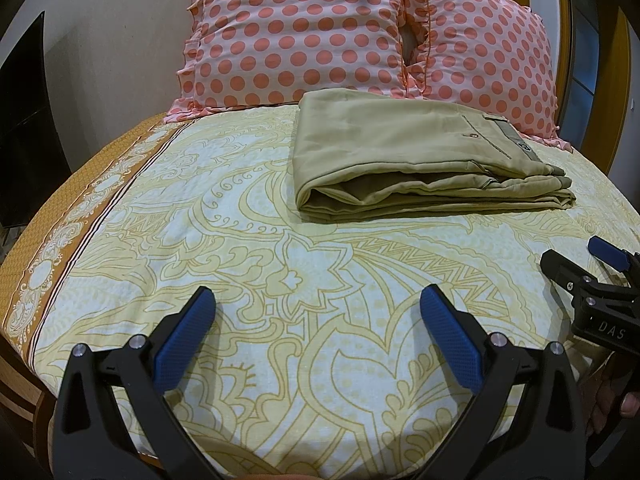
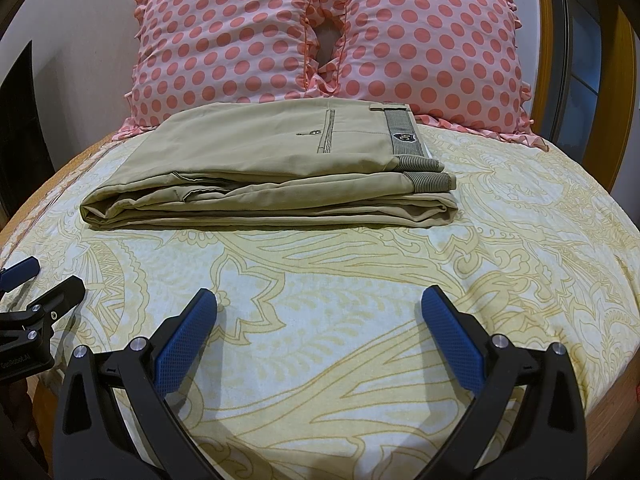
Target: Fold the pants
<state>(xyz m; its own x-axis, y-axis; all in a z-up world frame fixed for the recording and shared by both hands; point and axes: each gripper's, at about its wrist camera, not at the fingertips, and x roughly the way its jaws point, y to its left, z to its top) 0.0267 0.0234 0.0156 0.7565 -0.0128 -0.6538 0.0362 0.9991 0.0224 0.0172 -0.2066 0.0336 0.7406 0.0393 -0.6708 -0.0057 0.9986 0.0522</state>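
The khaki pants (image 1: 404,156) lie folded in a flat stack on the bed, waistband to the right, just in front of the pillows; they also show in the right wrist view (image 2: 264,168). My left gripper (image 1: 318,304) is open and empty, held above the sheet well short of the pants. My right gripper (image 2: 320,304) is open and empty, also back from the pants. Each gripper shows at the edge of the other's view: the right gripper (image 1: 576,256) and the left gripper (image 2: 44,276).
The bed has a yellow patterned sheet (image 1: 280,280) with an orange border at the left (image 1: 52,240). Two pink polka-dot pillows (image 2: 320,32) lean at the head. A wooden frame (image 2: 612,80) stands at the right and a dark screen (image 1: 24,120) at the left.
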